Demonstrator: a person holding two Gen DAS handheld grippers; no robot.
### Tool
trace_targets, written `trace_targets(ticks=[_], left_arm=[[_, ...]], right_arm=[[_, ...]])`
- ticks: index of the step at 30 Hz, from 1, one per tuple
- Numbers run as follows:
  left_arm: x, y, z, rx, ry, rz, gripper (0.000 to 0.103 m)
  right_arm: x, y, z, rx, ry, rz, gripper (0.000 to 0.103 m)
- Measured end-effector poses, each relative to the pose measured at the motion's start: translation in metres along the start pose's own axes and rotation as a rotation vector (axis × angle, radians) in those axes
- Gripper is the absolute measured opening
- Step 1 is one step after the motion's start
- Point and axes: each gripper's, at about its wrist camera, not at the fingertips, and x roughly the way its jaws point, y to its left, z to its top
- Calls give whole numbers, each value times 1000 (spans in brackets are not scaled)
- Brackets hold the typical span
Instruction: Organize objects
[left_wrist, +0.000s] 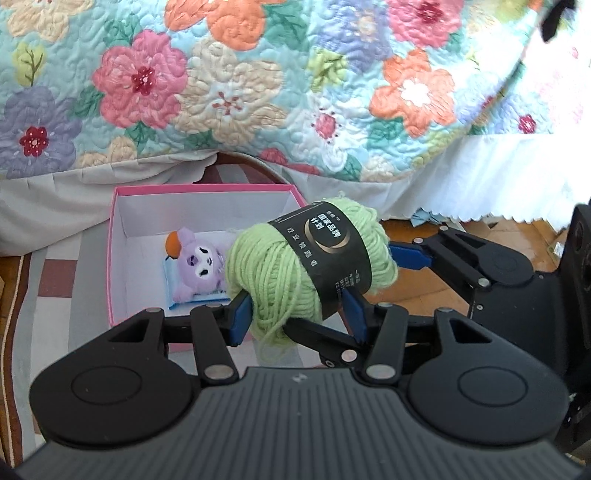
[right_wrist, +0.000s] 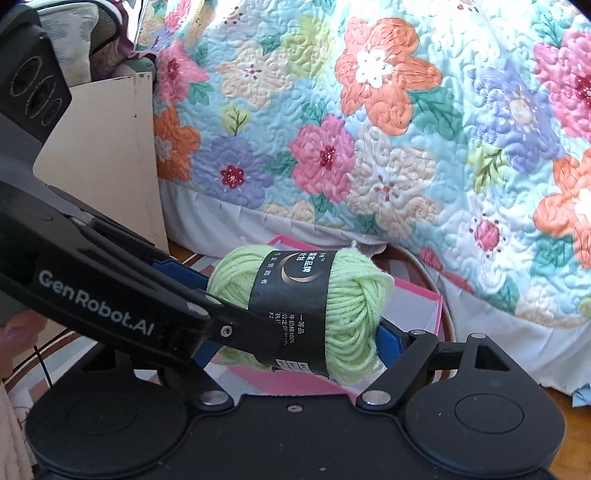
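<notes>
Green acrylic-looking yarn, wound into a plump oblong skein (left_wrist: 273, 273), hangs in the air just above the near right corner of a pink box (left_wrist: 110, 266). It is pale lime, loosely coiled, with fuzzy strands crossing at both ends. A black paper band (left_wrist: 325, 254) with a gold crescent and small white print wraps its middle. A short loop of loose strand (left_wrist: 269, 343) droops from its underside, on the side away from the box.

My judgement is that the skein is very light, soft and springy. It should squash under pressure instead of slipping, and it would not break if dropped. The risk is snagging: a finger could catch a single strand and pull it loose, or the paper band could slide off. The safest hold seems to be across the thick body near the band, squeezing many strands at once, not at the trailing loop.

The left gripper (left_wrist: 297, 314) is clenched on the skein, its blue pads sunk into the wool on both sides. The right gripper (right_wrist: 295, 343) reaches in from the side away from the box, and the skein lies between its fingers. One blue finger rests against the yarn's end, but the other is hidden, so I cannot tell whether it is truly gripping.

Inside the box lies a small purple plush toy (left_wrist: 199, 266). Behind the box hangs a floral quilt (left_wrist: 221, 92).
</notes>
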Motion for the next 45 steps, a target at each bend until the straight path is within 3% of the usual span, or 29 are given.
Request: trace_targets(ticks=[3, 7, 12, 19, 24, 32, 37, 42, 45], left_arm=[[8, 19, 13, -56, 20, -34, 51], [13, 44, 22, -118, 31, -73, 51], [29, 50, 39, -94, 31, -21, 50], [71, 61, 55, -97, 19, 60, 52], [108, 80, 58, -110, 30, 100, 52], [136, 120, 49, -235, 21, 9, 50], [148, 130, 45, -266, 40, 31, 50], [146, 139, 38, -357, 35, -23, 54], [149, 135, 37, -352, 19, 34, 51]], right_arm=[[10, -11, 7, -10, -7, 47, 85], [20, -32, 13, 18, 0, 160, 75], [44, -44, 18, 49, 53, 192, 63], [88, -62, 20, 97, 137, 167, 48], [131, -70, 14, 196, 201, 144, 48], [155, -79, 3, 205, 178, 100, 47], [171, -89, -7, 250, 212, 110, 40], [179, -96, -12, 267, 237, 99, 40], [178, -99, -16, 304, 224, 74, 41]])
